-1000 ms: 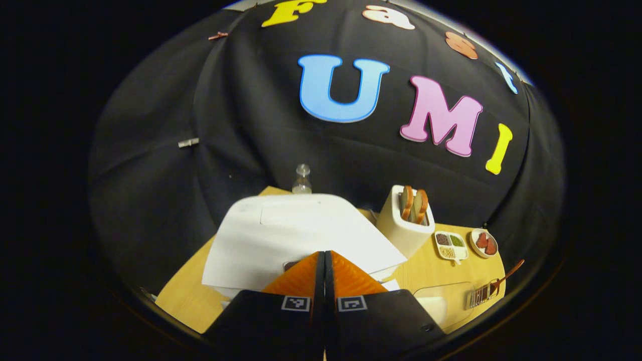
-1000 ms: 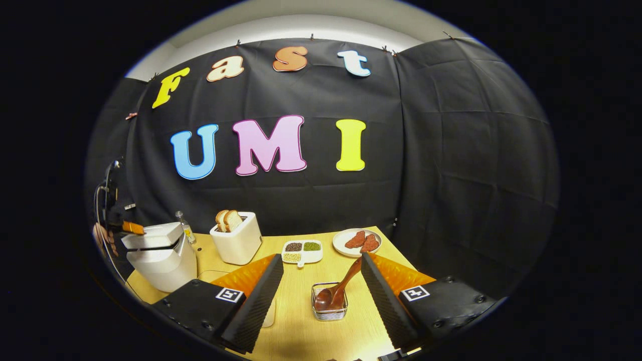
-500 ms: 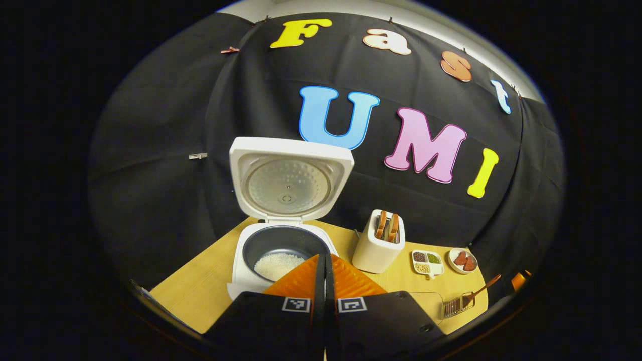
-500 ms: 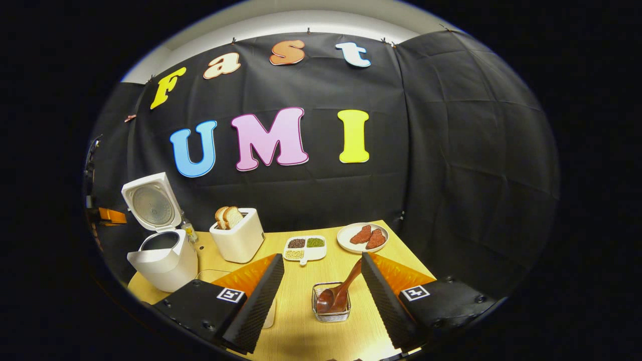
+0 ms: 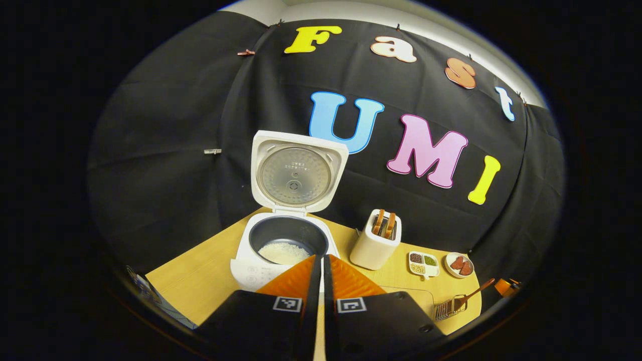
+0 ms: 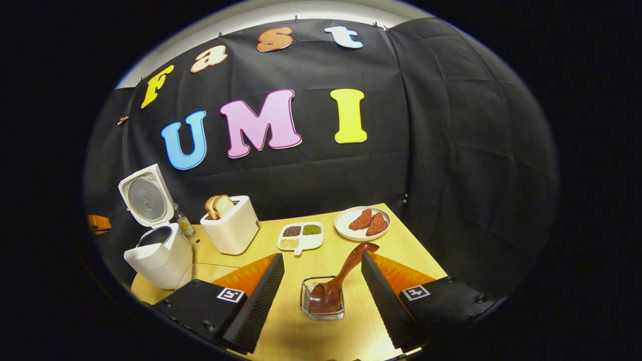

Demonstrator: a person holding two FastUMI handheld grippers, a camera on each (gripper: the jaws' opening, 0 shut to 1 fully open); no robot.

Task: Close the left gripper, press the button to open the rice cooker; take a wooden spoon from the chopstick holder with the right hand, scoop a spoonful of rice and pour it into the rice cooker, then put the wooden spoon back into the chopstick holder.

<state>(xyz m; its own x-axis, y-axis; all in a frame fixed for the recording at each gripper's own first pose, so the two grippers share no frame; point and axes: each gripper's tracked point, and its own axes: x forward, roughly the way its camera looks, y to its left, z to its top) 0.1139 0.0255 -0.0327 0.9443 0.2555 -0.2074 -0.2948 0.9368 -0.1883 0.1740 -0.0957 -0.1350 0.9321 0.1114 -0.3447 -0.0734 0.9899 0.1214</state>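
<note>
1. The white, square-bodied rice cooker (image 5: 281, 250) is standing at the left end of the pale wooden table (image 5: 200, 286) with its lid (image 5: 296, 173) raised upright, so the button step looks done; white rice is lying in the dark inner pot (image 5: 284, 248).
2. The left gripper (image 5: 318, 260) is hovering just in front of the cooker, its fingers nearly together with only a thin slit between them, holding nothing.
3. The right gripper (image 6: 321, 265) is hanging with jaws spread wide, empty, on either side of the small wire chopstick holder (image 6: 322, 303).
4. The dark brown wooden spoon (image 6: 338, 281) is sitting bowl-down in that holder, handle leaning up and right, untouched.
5. Grasping the spoon, scooping rice, pouring and returning the spoon are all waiting to be done.
</note>
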